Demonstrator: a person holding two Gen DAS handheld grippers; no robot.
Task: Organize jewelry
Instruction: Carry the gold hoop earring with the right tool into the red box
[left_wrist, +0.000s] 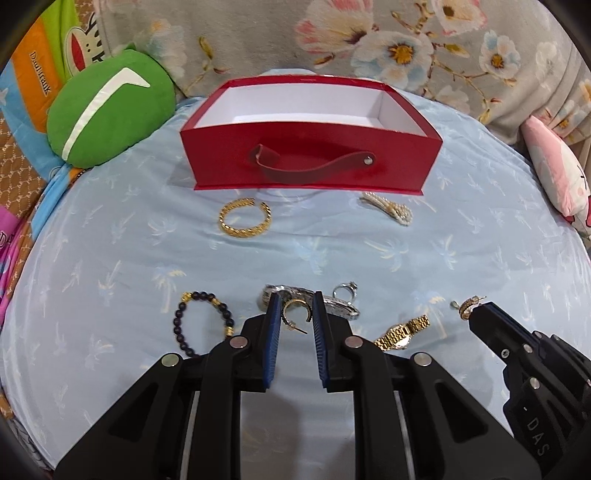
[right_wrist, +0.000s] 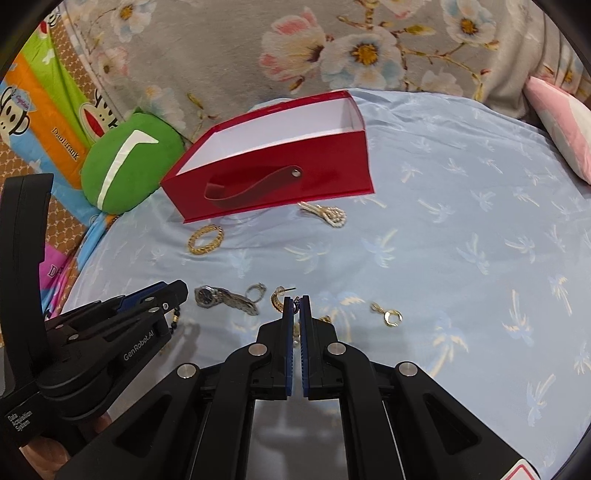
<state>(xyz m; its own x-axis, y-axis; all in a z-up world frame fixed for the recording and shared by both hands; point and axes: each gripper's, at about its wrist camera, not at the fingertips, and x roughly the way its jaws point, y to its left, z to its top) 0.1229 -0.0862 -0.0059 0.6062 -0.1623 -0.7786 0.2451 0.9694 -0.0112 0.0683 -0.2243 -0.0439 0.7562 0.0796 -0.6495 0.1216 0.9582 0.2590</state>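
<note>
My left tool (left_wrist: 294, 306) is spread apart over the light blue palm-print sheet (left_wrist: 110, 258), its blue pads either side of a gold hoop earring (left_wrist: 293, 314) lying on the cloth; the pads do not seem to touch it. Behind them a silver watch (left_wrist: 314, 301) is partly hidden, and a silver ring (left_wrist: 345, 290) peeks out past it. My right tool (right_wrist: 296, 306) is clenched, with a patterned gold earring (right_wrist: 279, 298) at its fingertips; whether it pinches the earring's post I cannot tell. A gold watch (left_wrist: 400, 330) is mostly covered by the left tool's arm in the left view and almost wholly hidden in the right view.

Around these: a dark bead bracelet (left_wrist: 201, 319) to the left, a gold twisted bangle (left_wrist: 245, 218) and a pearl piece (left_wrist: 388, 208) close in front of an open red box (left_wrist: 314, 162) with a strap handle and white lining. Another gold hoop earring (right_wrist: 389, 314) lies apart to the right. A green cushion (left_wrist: 110, 114) sits left of the box, a floral blanket (left_wrist: 406, 44) behind, and a pink pillow (left_wrist: 554, 166) at the right is cut off by the edge.

Readable writing: "GenRobot.AI" and "Data Acquisition System" on the left tool, "DAS" on the right tool, and "Daul frank" on an orange cartoon cloth (left_wrist: 40, 81).
</note>
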